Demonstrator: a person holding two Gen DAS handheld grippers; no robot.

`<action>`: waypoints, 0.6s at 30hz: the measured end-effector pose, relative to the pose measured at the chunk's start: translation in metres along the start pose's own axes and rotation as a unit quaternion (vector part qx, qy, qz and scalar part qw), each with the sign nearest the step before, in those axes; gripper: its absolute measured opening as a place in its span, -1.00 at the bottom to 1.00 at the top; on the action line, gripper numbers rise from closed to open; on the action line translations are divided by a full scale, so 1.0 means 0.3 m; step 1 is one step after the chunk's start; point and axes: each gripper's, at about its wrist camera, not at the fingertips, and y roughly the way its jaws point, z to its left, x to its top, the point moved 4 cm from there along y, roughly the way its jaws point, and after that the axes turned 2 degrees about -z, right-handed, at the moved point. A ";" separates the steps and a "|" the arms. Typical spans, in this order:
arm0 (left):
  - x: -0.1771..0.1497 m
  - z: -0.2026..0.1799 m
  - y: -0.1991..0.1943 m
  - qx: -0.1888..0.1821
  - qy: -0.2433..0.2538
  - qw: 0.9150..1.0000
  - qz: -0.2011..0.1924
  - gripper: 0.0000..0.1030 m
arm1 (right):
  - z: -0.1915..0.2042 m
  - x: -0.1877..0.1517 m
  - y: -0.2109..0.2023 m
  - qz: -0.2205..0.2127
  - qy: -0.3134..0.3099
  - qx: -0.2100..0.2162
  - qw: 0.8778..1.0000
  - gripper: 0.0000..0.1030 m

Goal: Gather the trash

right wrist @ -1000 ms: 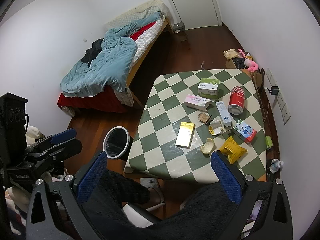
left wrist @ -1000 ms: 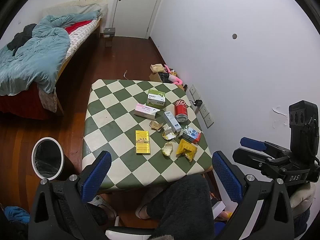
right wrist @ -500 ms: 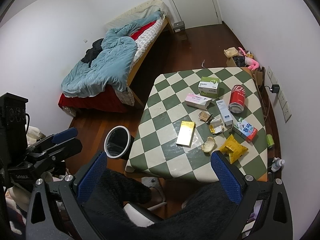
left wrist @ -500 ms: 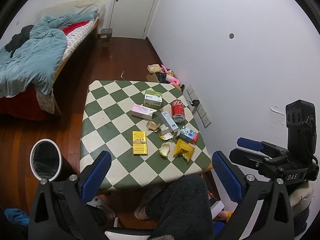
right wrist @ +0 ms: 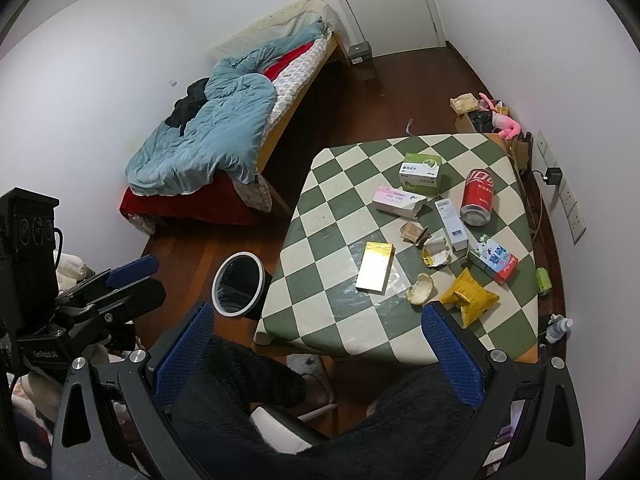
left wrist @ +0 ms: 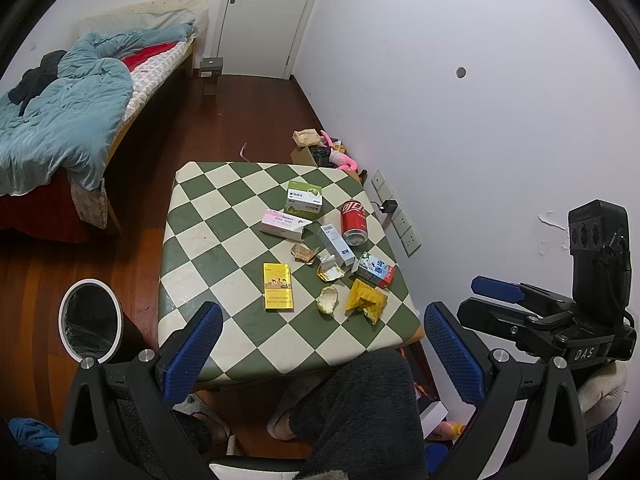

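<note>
A red drink can (left wrist: pixel 354 223) lies tipped beside a flat yellow carton (left wrist: pixel 277 287), a crumpled yellow snack bag (left wrist: pixel 366 300) and small opened boxes (left wrist: pixel 285 225) on the checked tabletop (left wrist: pixel 208 216); a round white-rimmed bin (left wrist: pixel 90 321) stands on the floor.

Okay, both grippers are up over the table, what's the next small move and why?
Probably lower the right gripper toward the crumpled yellow bag: both jaws stand open and empty, that bag lies nearest on the table's near right side, and the bin waits by its left.
</note>
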 end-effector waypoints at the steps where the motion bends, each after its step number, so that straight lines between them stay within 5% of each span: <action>1: 0.000 0.002 -0.001 -0.001 0.000 1.000 0.000 1.00 | -0.001 0.001 0.000 0.000 0.000 0.000 1.000 1.00; 18: 0.008 0.003 -0.005 -0.002 0.005 1.000 -0.005 1.00 | 0.019 0.005 -0.016 -0.003 0.001 0.006 1.000 1.00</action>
